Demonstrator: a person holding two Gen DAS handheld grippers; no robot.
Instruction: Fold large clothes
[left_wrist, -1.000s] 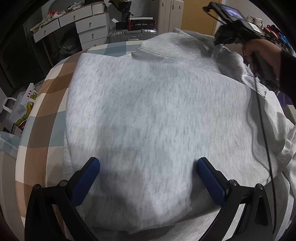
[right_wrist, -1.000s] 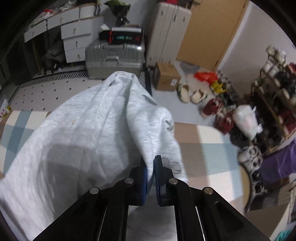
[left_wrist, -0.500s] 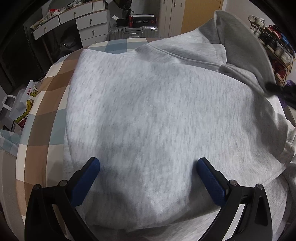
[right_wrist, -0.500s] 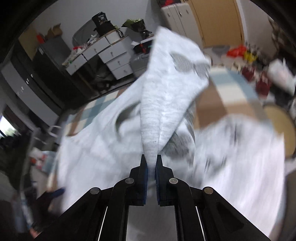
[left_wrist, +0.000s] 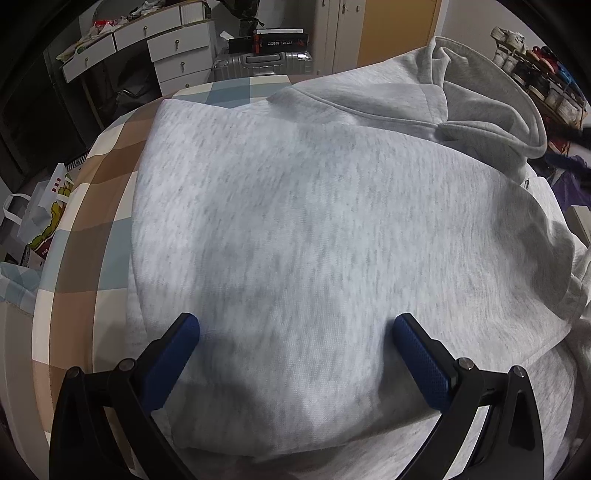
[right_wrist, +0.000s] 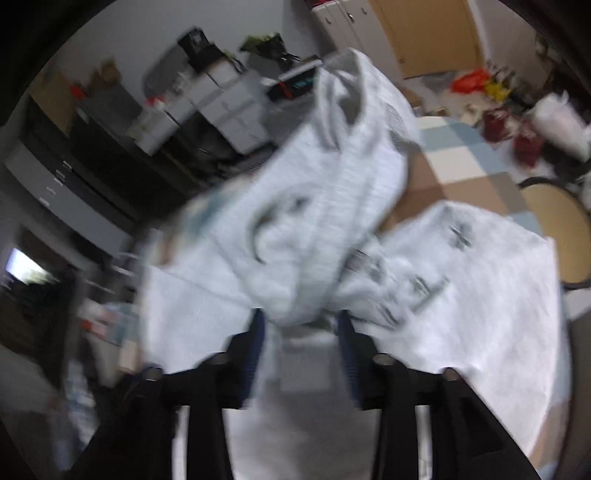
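L gripper (left_wrist: 295, 328): jaws spread over flat hoodie (left_wrist: 314, 221) on bed (left_wrist: 85, 229). R gripper (right_wrist: 300, 328), blurred: jaws opening, bunched sleeve (right_wrist: 325, 206) loose between.

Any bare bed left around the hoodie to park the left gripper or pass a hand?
Free: the strip of checked brown, blue and cream bedspread beside the light grey hoodie, and the checked corner past the sleeve. Crowded: the hood side and the bunched sleeve at the right gripper, whose jaws are opening. The left gripper hangs open over the body.
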